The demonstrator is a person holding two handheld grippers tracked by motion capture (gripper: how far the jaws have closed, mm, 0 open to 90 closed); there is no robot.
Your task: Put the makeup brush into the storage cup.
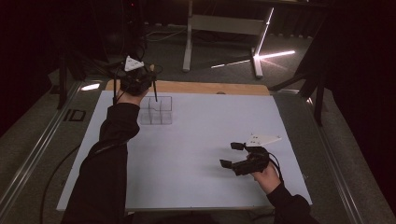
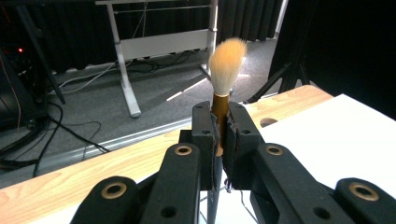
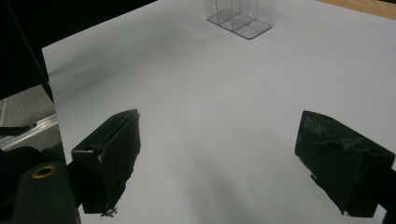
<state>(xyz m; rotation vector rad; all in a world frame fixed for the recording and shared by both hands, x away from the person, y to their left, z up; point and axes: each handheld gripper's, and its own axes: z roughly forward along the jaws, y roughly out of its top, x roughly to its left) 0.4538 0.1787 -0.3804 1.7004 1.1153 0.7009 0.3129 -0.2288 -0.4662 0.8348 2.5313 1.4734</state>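
Fingers (image 2: pixel 205 135) of the left gripper (image 1: pixel 140 86) clamp one brush (image 2: pixel 225 74) by its handle, bristles up, handle end over the single clear organizer (image 1: pixel 156 111) near the tabletop's (image 1: pixel 210 140) far left corner, probably for dropping in. Right gripper (image 1: pixel 233 156) rests open, empty, near the right edge.

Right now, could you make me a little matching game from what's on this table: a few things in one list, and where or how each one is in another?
Things:
1. brush
2. clear organizer
3. right gripper
4. white sheet

States:
A. jaws wide apart, nothing between them
B. spread over the wooden table
C. clamped upright, bristles up
D. stands at the sheet's far left, under the left gripper

Pairs: 1-C, 2-D, 3-A, 4-B
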